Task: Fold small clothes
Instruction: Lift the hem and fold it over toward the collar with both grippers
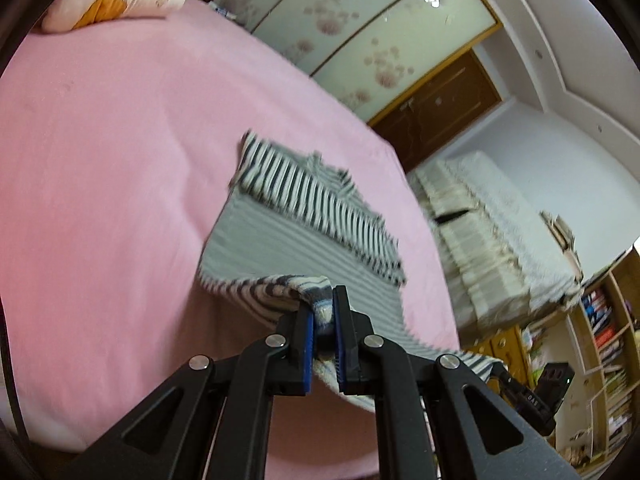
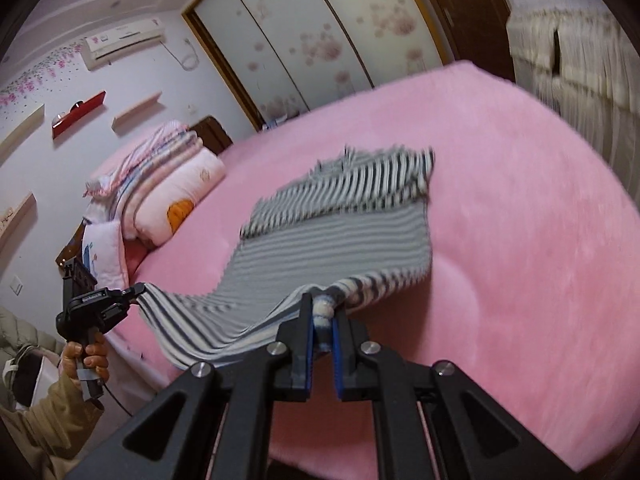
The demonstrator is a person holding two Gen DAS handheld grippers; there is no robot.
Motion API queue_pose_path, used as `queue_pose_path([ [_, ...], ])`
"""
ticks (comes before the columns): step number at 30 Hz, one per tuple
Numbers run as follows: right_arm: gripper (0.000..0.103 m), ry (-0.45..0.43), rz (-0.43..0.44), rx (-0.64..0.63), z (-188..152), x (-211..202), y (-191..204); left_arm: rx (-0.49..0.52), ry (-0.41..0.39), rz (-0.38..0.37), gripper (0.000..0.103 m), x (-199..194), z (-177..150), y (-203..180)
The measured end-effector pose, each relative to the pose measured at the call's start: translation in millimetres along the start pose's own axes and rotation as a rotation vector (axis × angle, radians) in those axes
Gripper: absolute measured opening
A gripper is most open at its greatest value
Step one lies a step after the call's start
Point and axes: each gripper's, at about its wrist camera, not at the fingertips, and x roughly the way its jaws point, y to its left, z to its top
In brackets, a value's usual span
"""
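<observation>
Currently both tongs, left gripper [image 1: 323, 316] and right gripper [image 2: 323, 322], pinch the near hem of a striped garment [image 1: 304, 216] lying mid-bed on the pink bedspread [image 1: 100, 160]. Carrying both corners forward evenly should keep the fold square.

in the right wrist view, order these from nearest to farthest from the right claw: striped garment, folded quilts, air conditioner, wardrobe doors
1. Striped garment: clamped in the right claw, spread ahead on the pink bed.
2. Folded quilts: stacked at the bed's far left end.
3. Air conditioner on the upper-left wall and wardrobe doors behind the bed: both farthest, too close to rank.
</observation>
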Motion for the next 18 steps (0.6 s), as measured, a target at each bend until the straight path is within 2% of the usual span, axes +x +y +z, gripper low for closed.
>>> queue_pose_path([
  [5,0.007,-0.072,0.013,0.03,59,15,-9,-0.017,-0.054,0.016,0.006,25,56,-17],
  [8,0.007,-0.099,0.011,0.05,92,34,-19,-0.024,-0.07,0.044,0.006,53,92,-25],
  [13,0.007,-0.092,-0.014,0.094,141,96,-46,-0.023,-0.058,0.116,0.006,118,145,-29],
  [18,0.007,-0.073,-0.055,0.158,167,158,-77,-0.033,-0.032,0.169,0.006,193,186,-21],
])
